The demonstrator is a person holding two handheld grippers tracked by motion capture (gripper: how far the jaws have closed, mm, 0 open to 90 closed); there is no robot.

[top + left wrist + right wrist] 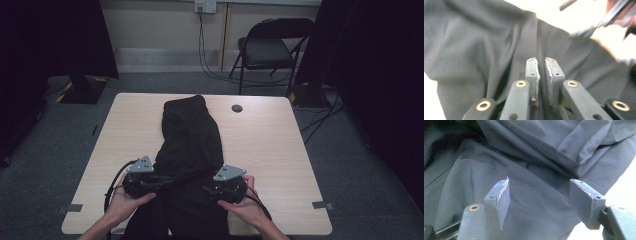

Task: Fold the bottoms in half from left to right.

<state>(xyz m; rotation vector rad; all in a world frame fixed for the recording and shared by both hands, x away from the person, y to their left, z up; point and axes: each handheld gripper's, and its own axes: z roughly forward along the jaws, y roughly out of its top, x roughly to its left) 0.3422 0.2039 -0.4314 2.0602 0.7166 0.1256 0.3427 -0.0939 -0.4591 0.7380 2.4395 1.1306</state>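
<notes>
My left gripper (541,65) pinches a fold of the black garment (192,135) draped down the table (280,145); my right gripper (544,195) gapes above it. Advice: grip an edge, lift evenly.

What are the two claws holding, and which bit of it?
The left claw is nearly closed over a fold of the black cloth garment, though an actual pinch cannot be told. The right claw stands open above it, holding nothing.

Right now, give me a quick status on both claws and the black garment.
Left claw nearly shut, pinching a fold of the black garment. Right claw open over the cloth, nothing gripped. Garment lies crumpled along the table. Nothing in the way.
</notes>
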